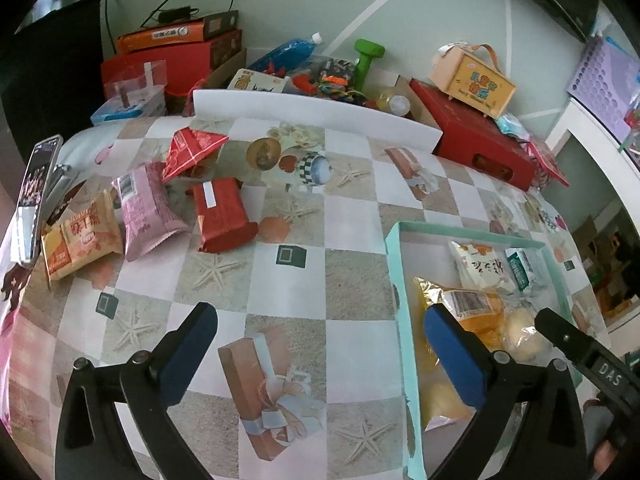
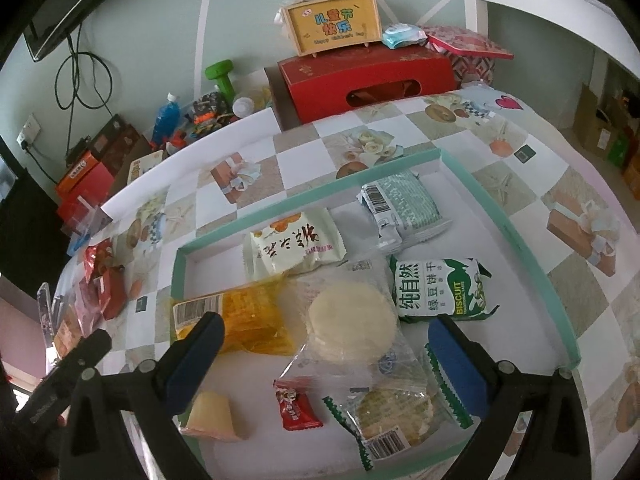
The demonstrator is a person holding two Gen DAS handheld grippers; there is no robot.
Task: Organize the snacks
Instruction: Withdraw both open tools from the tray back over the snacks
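A teal-rimmed white tray (image 2: 520, 236) holds several snacks: a yellow pack (image 2: 248, 320), a clear pack with a round white cake (image 2: 352, 328), a green biscuit pack (image 2: 440, 292) and a small red candy (image 2: 298, 406). My right gripper (image 2: 328, 356) is open and empty just above them. The tray also shows in the left wrist view (image 1: 394, 264). My left gripper (image 1: 320, 344) is open and empty over the tablecloth left of the tray. Loose snacks lie far left: a red pack (image 1: 222, 216), a pink pack (image 1: 146, 210), an orange pack (image 1: 80, 240) and a red foil bag (image 1: 192, 150).
A phone (image 1: 34, 200) stands on a holder at the left edge. Red boxes (image 1: 480, 140), a yellow handled box (image 1: 474, 80), a green dumbbell (image 1: 366, 60) and clutter line the back behind a white board (image 1: 312, 114). A checkered tablecloth (image 1: 352, 216) covers the table.
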